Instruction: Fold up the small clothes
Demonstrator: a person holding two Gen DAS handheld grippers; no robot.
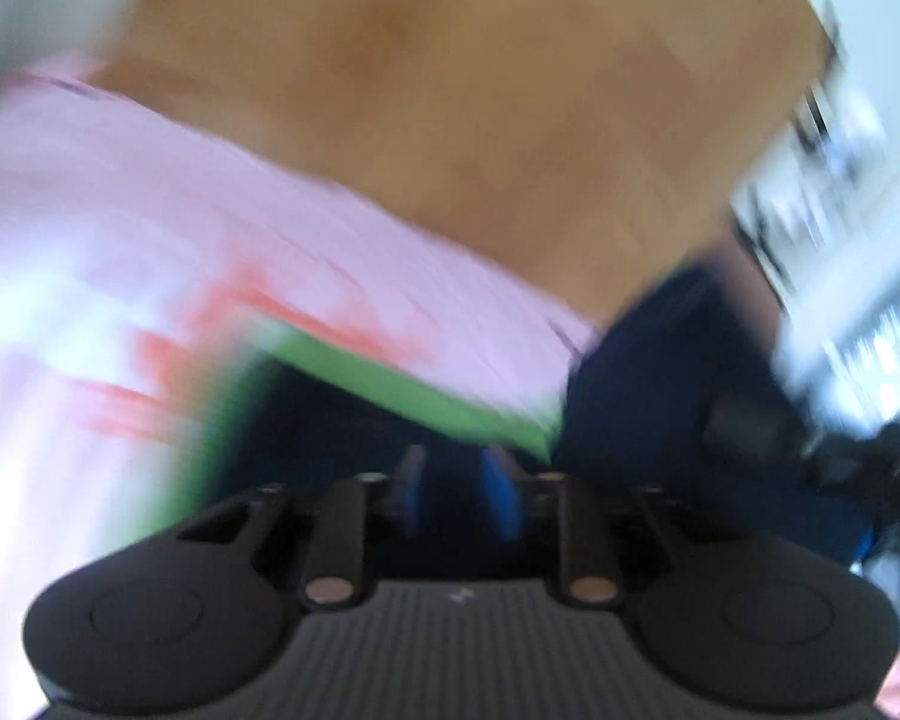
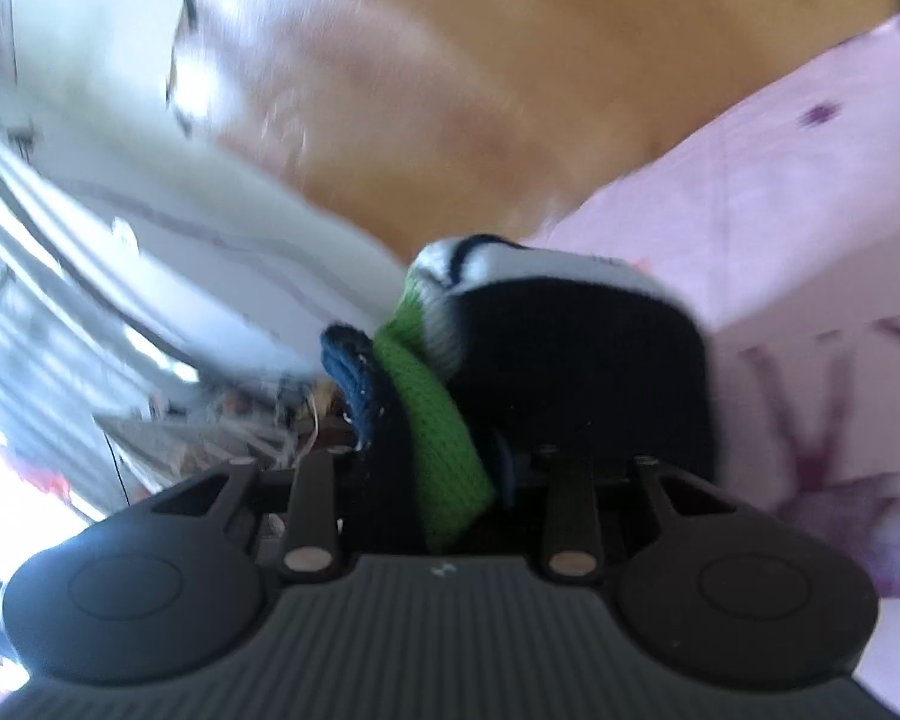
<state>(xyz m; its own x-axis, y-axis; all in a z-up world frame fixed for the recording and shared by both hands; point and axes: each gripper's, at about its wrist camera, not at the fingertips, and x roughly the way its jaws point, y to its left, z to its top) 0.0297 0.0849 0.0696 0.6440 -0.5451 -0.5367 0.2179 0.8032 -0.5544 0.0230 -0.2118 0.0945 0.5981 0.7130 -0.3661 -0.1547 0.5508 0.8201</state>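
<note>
The left wrist view is badly blurred. A navy sock [image 1: 660, 372] with a green band [image 1: 390, 384] lies on a pink printed cloth [image 1: 150, 210] just ahead of my left gripper [image 1: 456, 492]. Its blue pads [image 1: 501, 498] stand a little apart; dark fabric fills the gap, and I cannot tell if they press on it. My right gripper [image 2: 438, 468] is shut on the bunched sock [image 2: 570, 348]. The sock's green cuff [image 2: 444, 450] runs down between the fingers. Its navy body and white striped end stick out ahead. The sock hides that gripper's left finger.
The pink cloth [image 2: 780, 210] covers part of a wooden table [image 2: 450, 90] [image 1: 450, 90]. White furniture and bright, cluttered shapes [image 2: 90, 240] lie beyond the table's edge. A dark blurred shape [image 1: 750, 432] sits at the right of the left wrist view.
</note>
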